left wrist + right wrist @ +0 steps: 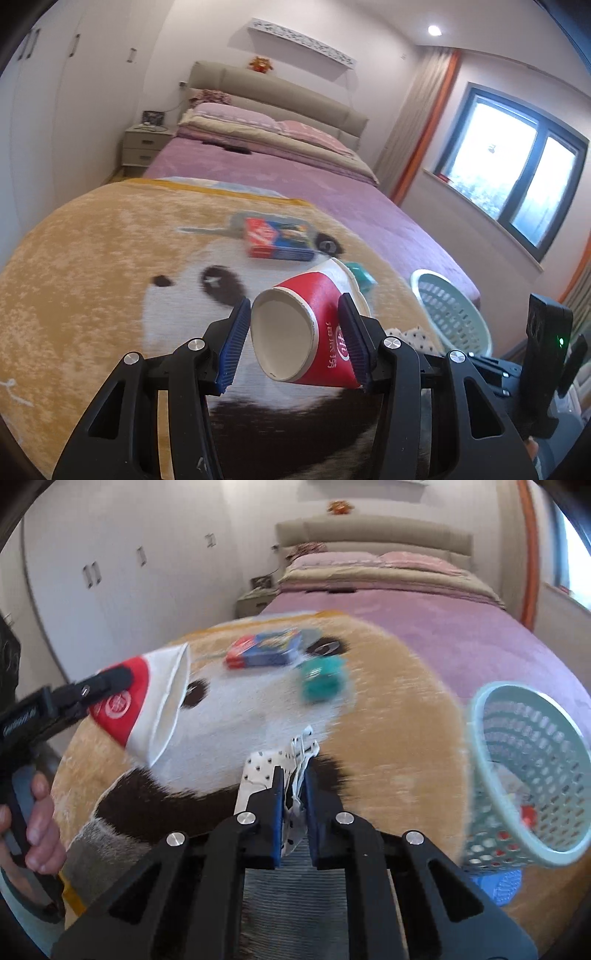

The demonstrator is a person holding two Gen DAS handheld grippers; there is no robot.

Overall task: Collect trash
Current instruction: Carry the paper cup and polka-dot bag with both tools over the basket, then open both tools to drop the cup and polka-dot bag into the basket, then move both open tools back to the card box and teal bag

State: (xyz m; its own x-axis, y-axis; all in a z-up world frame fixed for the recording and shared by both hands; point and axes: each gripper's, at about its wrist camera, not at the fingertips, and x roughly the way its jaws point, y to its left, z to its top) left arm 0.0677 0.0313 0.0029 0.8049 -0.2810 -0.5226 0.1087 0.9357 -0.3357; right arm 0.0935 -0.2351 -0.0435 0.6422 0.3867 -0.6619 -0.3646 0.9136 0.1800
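Over the panda-print blanket (92,266) at the foot of the bed, both grippers are loaded. Left gripper (295,343) is about half open around a red-and-white paper cup (314,325), pads on opposite sides of its wall, cup lying sideways with base toward the camera and off the blanket; the left hand (37,823) shows at the edge of the right wrist view. Right gripper (293,794) is nearly closed, pinching a white polka-dot wrapper (264,766) that sticks out ahead of the pads. Pale green perforated basket (532,775) lies tipped just right of the right gripper, mouth facing it, some red bits already inside. Still on the blanket: a red-and-blue box (264,651) and a teal item (321,677), too blurred to name. Risks, as judgement: thin cup wall may crush or squirt out of the 2 pads if tilted; flimsy wrapper may slip or cling to the pads at release; nudging the tipped basket's rim could roll it and spill what it holds.
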